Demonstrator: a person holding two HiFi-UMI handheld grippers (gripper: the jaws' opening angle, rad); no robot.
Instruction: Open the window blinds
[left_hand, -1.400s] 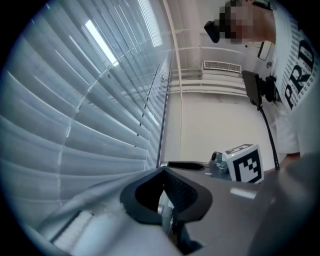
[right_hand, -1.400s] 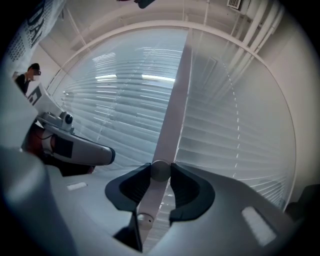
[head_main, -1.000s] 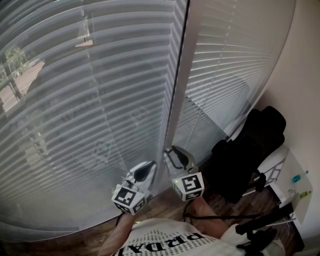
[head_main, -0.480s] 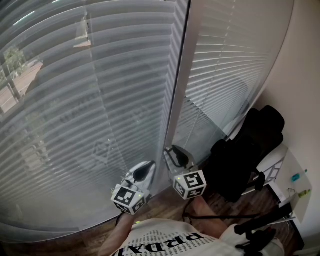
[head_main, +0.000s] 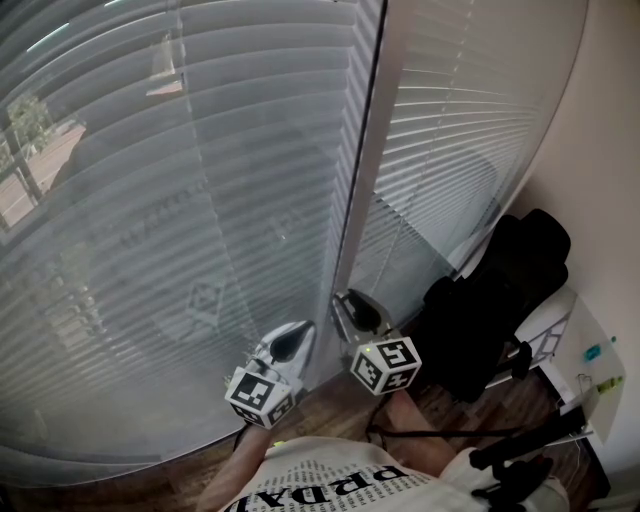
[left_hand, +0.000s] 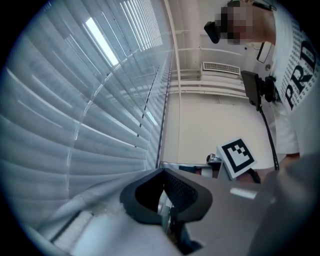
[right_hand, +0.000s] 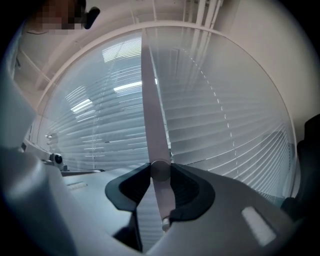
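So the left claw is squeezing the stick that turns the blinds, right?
No, wrong side. The right claw is squeezing that stick, the tilt wand. The right gripper view shows it.

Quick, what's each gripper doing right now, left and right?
Left gripper: closed, nothing visible between its jaws.
Right gripper: closed on the slim, pale tilt wand of the white window blinds.
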